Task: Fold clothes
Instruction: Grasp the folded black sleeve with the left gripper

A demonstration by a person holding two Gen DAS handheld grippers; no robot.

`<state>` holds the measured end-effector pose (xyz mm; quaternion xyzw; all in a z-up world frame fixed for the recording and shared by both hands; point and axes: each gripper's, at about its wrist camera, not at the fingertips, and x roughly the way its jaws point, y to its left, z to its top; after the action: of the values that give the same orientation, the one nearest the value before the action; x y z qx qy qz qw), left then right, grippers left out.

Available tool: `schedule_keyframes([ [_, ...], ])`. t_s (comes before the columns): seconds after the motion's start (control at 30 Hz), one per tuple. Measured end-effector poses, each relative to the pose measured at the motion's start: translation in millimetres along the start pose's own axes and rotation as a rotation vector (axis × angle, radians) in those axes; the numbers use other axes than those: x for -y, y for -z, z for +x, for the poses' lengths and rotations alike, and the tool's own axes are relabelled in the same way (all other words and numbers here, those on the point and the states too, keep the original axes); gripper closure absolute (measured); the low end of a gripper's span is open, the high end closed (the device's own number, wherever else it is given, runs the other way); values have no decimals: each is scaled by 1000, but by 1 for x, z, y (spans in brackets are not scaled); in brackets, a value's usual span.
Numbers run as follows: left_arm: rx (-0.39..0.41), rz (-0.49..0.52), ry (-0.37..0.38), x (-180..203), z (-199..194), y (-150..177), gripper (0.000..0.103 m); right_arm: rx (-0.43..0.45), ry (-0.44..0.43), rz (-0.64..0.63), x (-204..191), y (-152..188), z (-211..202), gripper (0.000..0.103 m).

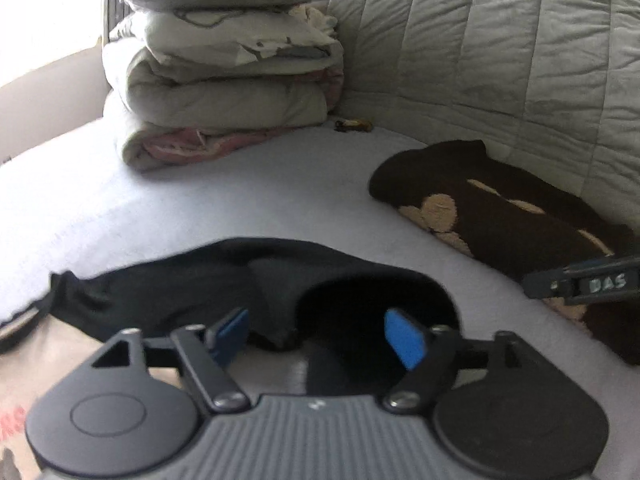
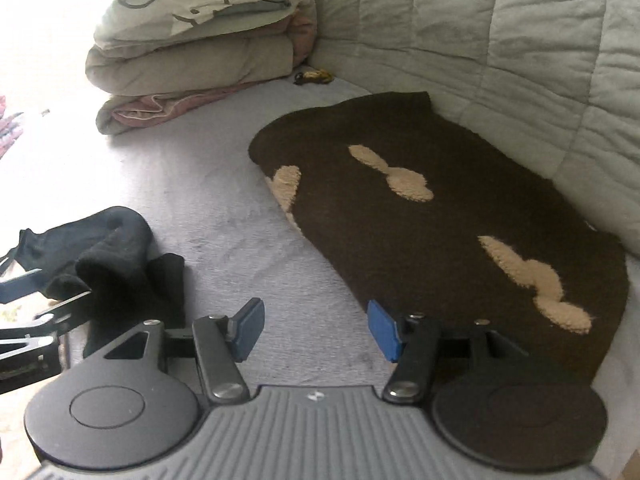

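Clothes [image 1: 248,280] lie under the released left tool [image 1: 320,336]; right tool [image 2: 316,332], marked "DAS", released.

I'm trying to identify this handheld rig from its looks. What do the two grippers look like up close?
Both match: the left gripper and right gripper each have a grey ribbed body with a small pale logo, two round black discs at the sides, black linkage arms with silver pivot screws, and blue pads on the fingertips. Seen from the left wrist camera, the right gripper's finger shows white lettering. No cables or sleeves are visible.
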<state>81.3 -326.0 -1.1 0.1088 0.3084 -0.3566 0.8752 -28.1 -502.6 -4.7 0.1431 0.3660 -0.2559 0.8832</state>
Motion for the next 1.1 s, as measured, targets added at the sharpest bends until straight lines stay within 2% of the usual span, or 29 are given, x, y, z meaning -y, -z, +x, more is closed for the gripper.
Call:
schedule_keyframes([
  [0.03,-13,-15,25,3,-1,0,37,1,1,0,0,0,0,42],
  [0.13,-23,-21,117,16,-4,4,39,4,16,-2,0,-2,0,42],
  [0.23,-19,4,130,29,0,6,39,11,11,14,2,-3,-1,42],
  [0.33,-62,-31,154,34,13,8,39,14,-3,28,2,-5,-1,42],
  [0.43,-83,-48,148,38,25,13,41,13,-18,15,-3,-5,-1,42],
  [0.5,-89,-62,133,36,31,16,55,15,-33,6,-8,-5,-2,42],
  [0.57,-86,-93,138,31,33,18,96,19,-42,0,-11,-7,-2,42],
  [0.6,-82,-113,145,27,32,19,98,20,-42,-6,-13,-7,-2,42],
  [0.8,-16,-221,183,1,10,12,99,20,-35,-37,-26,-7,-1,42],
  [1.0,25,-422,254,-45,-23,6,99,26,-79,-76,-47,-6,-1,42],
  [1.1,47,-510,244,-72,-40,12,99,25,-108,-98,-62,-5,-1,42],
])
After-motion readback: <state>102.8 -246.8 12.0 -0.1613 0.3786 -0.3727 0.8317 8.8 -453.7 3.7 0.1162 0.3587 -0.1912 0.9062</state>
